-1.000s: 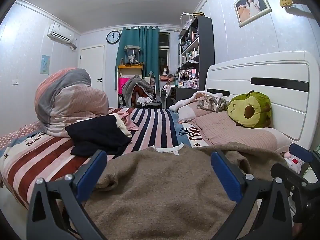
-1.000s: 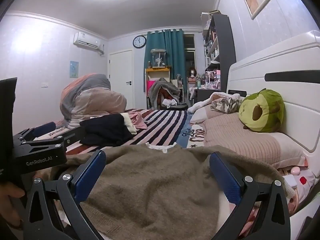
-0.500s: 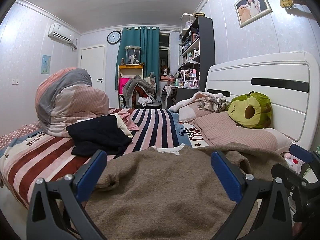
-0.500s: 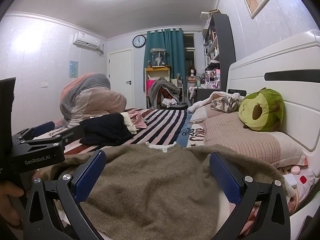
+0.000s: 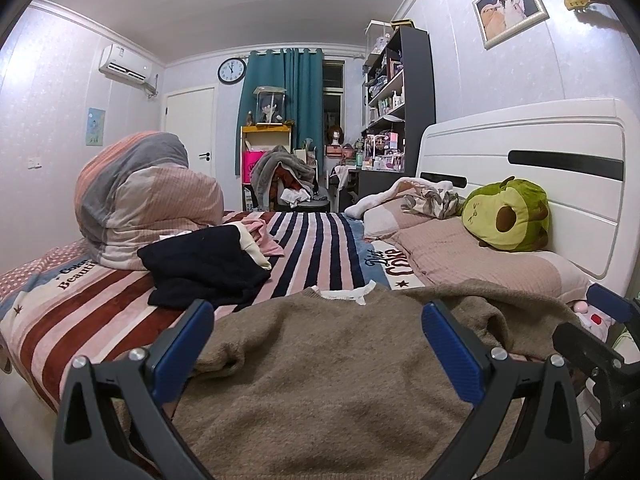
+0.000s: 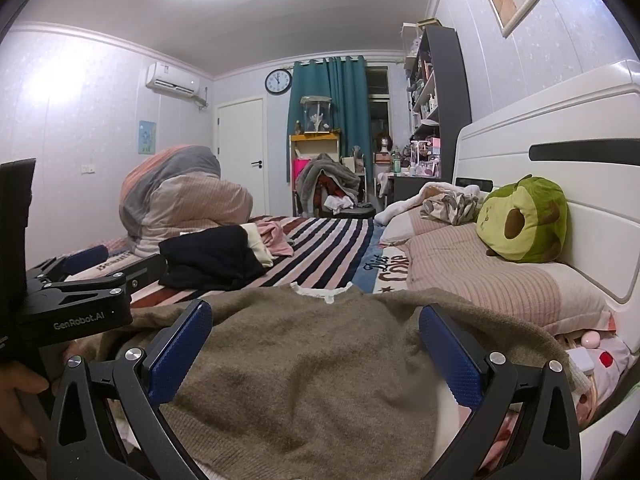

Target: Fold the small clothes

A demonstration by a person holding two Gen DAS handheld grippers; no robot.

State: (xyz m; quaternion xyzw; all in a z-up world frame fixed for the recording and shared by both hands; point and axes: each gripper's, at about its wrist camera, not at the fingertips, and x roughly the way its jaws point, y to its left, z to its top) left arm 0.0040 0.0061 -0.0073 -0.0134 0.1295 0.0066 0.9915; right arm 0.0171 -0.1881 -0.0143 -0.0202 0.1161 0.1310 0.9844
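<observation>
A brown knit sweater (image 5: 320, 376) lies spread on the striped bed, its white collar label (image 5: 346, 294) at the far end. My left gripper (image 5: 316, 344) hovers low over the sweater's near part, open, nothing between its blue pads. My right gripper (image 6: 316, 344) is also open over the same sweater (image 6: 304, 376), close beside the left one. The left gripper's black body (image 6: 76, 300) shows at the left edge of the right wrist view, held by a hand (image 6: 20, 384). The right gripper's body (image 5: 600, 344) shows at the right edge of the left wrist view.
A pile of dark, cream and pink clothes (image 5: 208, 260) sits beyond the sweater on the striped blanket (image 5: 320, 240). A rolled duvet (image 5: 148, 196) is at the left. Pillows (image 5: 472, 256), an avocado plush (image 5: 506, 216) and the white headboard (image 5: 560, 184) line the right.
Both grippers have barely shifted and stay open over the sweater. The sweater lies as before.
</observation>
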